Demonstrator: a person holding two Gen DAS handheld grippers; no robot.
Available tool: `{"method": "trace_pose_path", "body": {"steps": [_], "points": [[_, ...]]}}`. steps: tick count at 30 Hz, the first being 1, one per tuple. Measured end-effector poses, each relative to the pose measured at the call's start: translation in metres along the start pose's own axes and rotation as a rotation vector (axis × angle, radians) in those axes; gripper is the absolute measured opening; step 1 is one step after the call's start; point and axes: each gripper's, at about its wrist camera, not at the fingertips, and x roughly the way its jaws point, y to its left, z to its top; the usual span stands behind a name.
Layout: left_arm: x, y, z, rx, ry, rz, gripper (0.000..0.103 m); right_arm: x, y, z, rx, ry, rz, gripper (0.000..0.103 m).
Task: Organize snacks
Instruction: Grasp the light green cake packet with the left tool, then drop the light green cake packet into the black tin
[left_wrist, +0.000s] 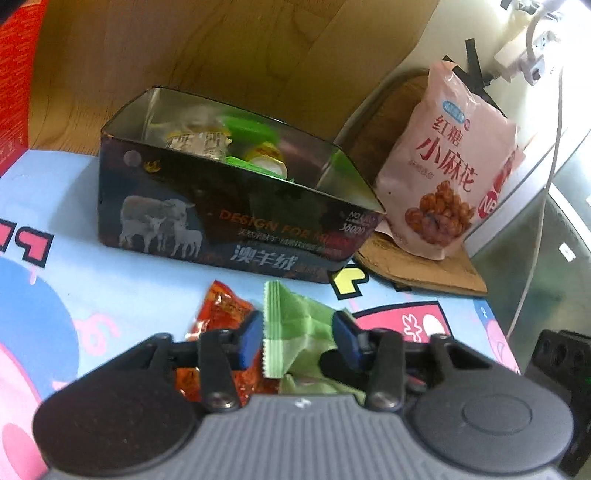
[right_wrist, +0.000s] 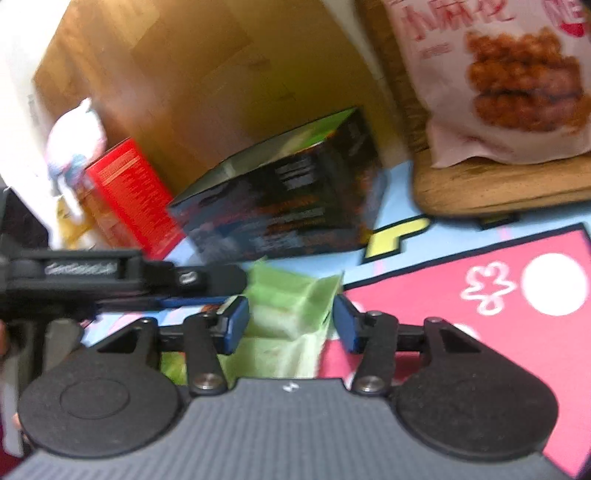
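A dark open tin (left_wrist: 236, 218) with sheep on its side stands on the cartoon mat and holds several small snacks. A green snack packet (left_wrist: 291, 325) lies in front of it, between the open blue pads of my left gripper (left_wrist: 299, 336). A red-orange packet (left_wrist: 221, 306) lies just left of it, partly under the left finger. In the right wrist view the green packet (right_wrist: 291, 317) also lies between the open pads of my right gripper (right_wrist: 291, 325), and the left gripper (right_wrist: 122, 280) reaches in from the left. The tin (right_wrist: 291, 206) stands beyond. That view is blurred.
A pink snack bag (left_wrist: 450, 162) leans on a wooden board (left_wrist: 424, 266) to the right of the tin; it also shows in the right wrist view (right_wrist: 506, 77). A red box (right_wrist: 129, 195) stands left of the tin. A wooden wall is behind. White cables (left_wrist: 546, 147) hang at the right.
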Motion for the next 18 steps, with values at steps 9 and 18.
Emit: {"method": "trace_pose_path", "body": {"steps": [9, 18], "points": [[-0.043, -0.003, 0.009, -0.015, -0.129, -0.052, 0.029, -0.018, 0.033, 0.002, -0.1, -0.141, 0.021, 0.048], [-0.049, -0.01, 0.077, 0.027, -0.321, 0.045, 0.044, 0.022, 0.069, 0.077, -0.334, -0.286, -0.022, 0.055]]}}
